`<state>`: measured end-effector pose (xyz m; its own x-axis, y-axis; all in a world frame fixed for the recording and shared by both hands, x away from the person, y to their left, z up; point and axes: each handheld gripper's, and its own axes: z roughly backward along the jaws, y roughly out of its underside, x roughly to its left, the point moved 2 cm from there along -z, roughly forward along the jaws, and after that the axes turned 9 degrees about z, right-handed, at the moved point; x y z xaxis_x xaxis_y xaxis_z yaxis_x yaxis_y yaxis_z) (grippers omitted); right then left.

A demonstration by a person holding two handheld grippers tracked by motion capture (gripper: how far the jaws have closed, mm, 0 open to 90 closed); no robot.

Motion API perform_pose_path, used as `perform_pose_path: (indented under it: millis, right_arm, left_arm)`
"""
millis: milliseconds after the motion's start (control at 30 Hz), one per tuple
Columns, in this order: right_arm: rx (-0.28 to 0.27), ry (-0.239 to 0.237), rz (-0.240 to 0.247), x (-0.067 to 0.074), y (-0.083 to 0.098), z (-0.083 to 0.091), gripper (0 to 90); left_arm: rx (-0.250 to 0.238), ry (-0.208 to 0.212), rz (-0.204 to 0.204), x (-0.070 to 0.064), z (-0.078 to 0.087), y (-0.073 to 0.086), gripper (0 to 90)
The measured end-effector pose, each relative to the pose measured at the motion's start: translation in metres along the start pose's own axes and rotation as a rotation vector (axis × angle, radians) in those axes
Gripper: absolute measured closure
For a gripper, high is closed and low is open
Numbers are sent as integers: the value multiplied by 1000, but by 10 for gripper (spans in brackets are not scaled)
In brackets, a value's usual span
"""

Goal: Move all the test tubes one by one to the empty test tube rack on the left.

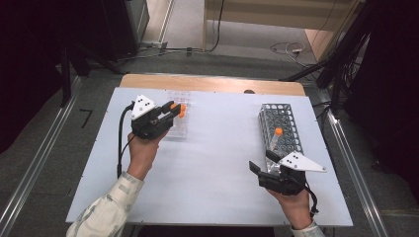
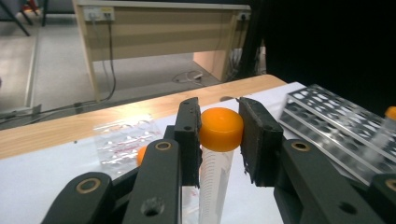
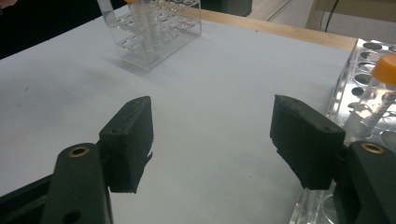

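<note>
My left gripper (image 1: 170,111) is shut on the orange cap of a clear graduated tube (image 2: 221,128), which hangs upright between the pads (image 2: 189,135). It is held just above a clear plastic rack (image 1: 179,126), where another orange-capped tube (image 2: 140,155) stands. On the right, a metal mesh rack (image 1: 279,118) carries one orange-capped tube (image 1: 277,136). My right gripper (image 1: 263,161) stands open at that rack's near end with nothing between its jaws. In the right gripper view, the open gripper (image 3: 212,135) faces bare white board, with the mesh rack (image 3: 359,65) and its tube (image 3: 384,74) to the right.
The white board (image 1: 217,163) lies on a wooden table whose far edge (image 1: 212,83) shows behind it. Metal rails run along both sides of the table. Cables lie on the floor beyond, in front of a wooden desk (image 2: 163,32).
</note>
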<state>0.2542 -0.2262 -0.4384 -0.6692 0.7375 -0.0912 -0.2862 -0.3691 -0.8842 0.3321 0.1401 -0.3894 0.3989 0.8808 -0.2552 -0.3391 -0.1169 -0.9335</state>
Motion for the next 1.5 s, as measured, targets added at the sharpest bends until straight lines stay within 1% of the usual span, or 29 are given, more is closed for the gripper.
perform_pose_path:
  millis: [133,267,433,600,667,800,933,1300,1500]
  right_arm:
    - [-1,5,-6,-2,2,2,286]
    - [-2,7,-10,-3,2,3,286]
    - [-4,9,-12,-3,1,3,286]
    - [-11,9,-14,-4,1,4,287]
    - [-11,9,-16,-4,1,4,287]
    - [-13,9,-13,-4,1,5,287]
    - [-14,11,-17,-5,1,5,287]
    - [-14,10,-18,-5,1,5,287]
    - [-9,9,-21,-5,2,4,287]
  left_arm:
    - [-8,-22,5,6,-5,-3,696]
    - [-18,-45,-7,9,-10,-6,696]
    - [-30,-71,-12,14,-15,-8,696]
    - [-16,-82,-21,16,-20,-5,696]
    - [-24,-85,-24,16,-22,-5,696]
    - [-19,-88,-26,17,-25,-3,695]
    - [-13,-96,-37,17,-26,0,696]
    - [8,-109,-36,23,-31,13,694]
    - [23,-116,-40,24,-36,21,692]
